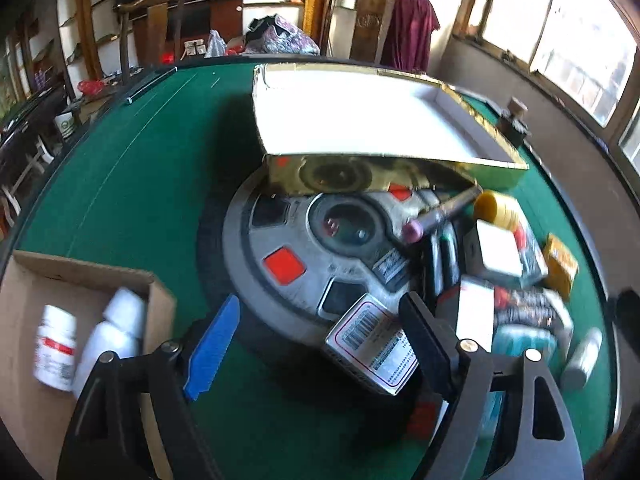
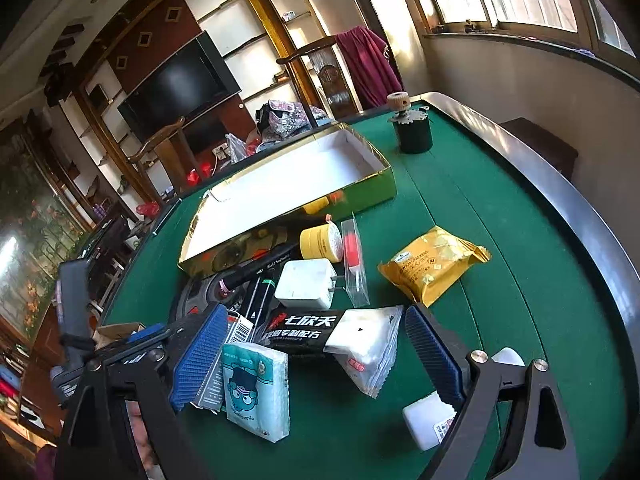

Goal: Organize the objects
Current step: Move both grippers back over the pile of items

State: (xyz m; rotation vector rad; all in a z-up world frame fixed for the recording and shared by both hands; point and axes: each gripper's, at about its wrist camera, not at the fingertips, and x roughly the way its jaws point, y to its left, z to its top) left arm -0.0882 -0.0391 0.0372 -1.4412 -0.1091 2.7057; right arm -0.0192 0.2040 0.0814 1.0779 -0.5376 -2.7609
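A heap of small items lies on the green table (image 1: pixel 132 184). My left gripper (image 1: pixel 320 344) is open and empty, above a silver barcode box (image 1: pixel 372 348); a cardboard box (image 1: pixel 24 280) with two white bottles (image 1: pixel 54 346) is at its left. My right gripper (image 2: pixel 316 356) is open and empty above a black snack pack (image 2: pixel 304 330), a tissue pack (image 2: pixel 256 388) and a white sachet (image 2: pixel 368 344). An open gold box (image 2: pixel 280 184), white inside and empty, also shows in the left view (image 1: pixel 360 116).
A yellow snack bag (image 2: pixel 434 264), white charger (image 2: pixel 306 284), yellow jar (image 2: pixel 320 242), clear tube (image 2: pixel 354 260) and black pens (image 2: pixel 260 264) lie near the gold box. A round grey hub (image 1: pixel 320 248) sits mid-table. A dark pot (image 2: pixel 414 128) stands far right. Chairs ring the table.
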